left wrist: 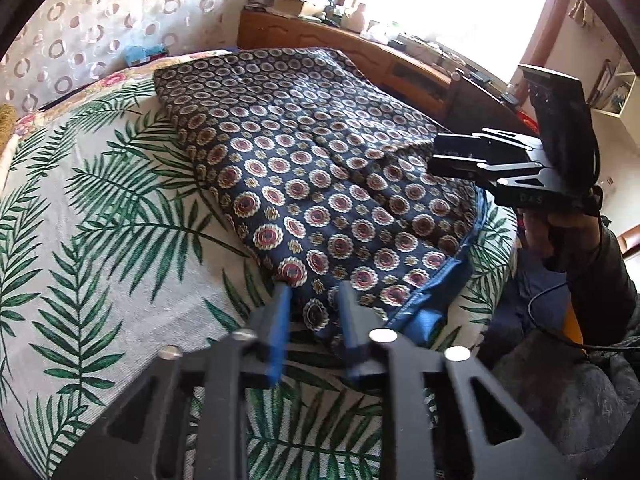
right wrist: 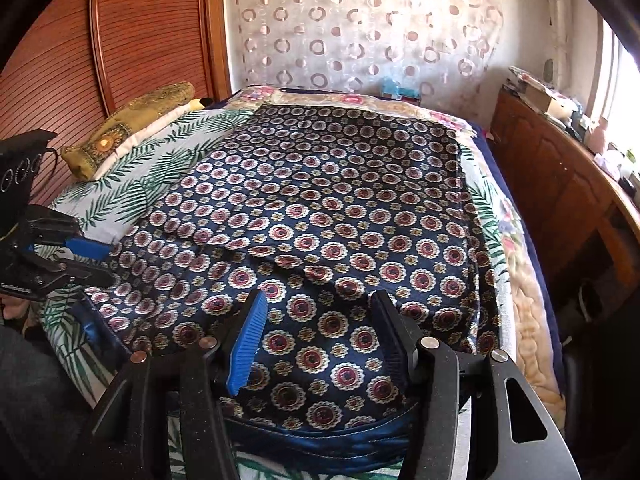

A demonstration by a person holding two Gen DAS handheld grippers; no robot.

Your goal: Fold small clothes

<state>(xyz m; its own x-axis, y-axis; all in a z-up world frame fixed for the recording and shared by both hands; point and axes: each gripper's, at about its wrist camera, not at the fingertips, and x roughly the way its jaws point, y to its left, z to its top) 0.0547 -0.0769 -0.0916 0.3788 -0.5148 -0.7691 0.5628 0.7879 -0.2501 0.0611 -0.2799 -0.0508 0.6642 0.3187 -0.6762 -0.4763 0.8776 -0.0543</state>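
A navy garment [left wrist: 320, 168] printed with red and cream medallions lies spread on the bed, its blue satin hem [left wrist: 432, 300] toward me. My left gripper [left wrist: 314, 296] sits at the garment's near left corner, and its blue-padded fingers [left wrist: 280, 312] pinch the cloth edge. The right wrist view shows the same gripper [right wrist: 106, 262] closed on the garment [right wrist: 340, 208] at its left edge. My right gripper [right wrist: 320, 320] stands open over the near hem [right wrist: 320, 436], cloth showing between its pads without being pressed. In the left wrist view it [left wrist: 434, 160] hovers at the garment's right side, held by a hand.
The bed carries a white cover with green palm leaves [left wrist: 100, 208]. A gold cushion [right wrist: 132, 120] lies at its far left. A wooden cabinet [right wrist: 560, 184] with clutter on top runs along the right under a bright window. A circle-patterned curtain [right wrist: 360, 32] hangs behind.
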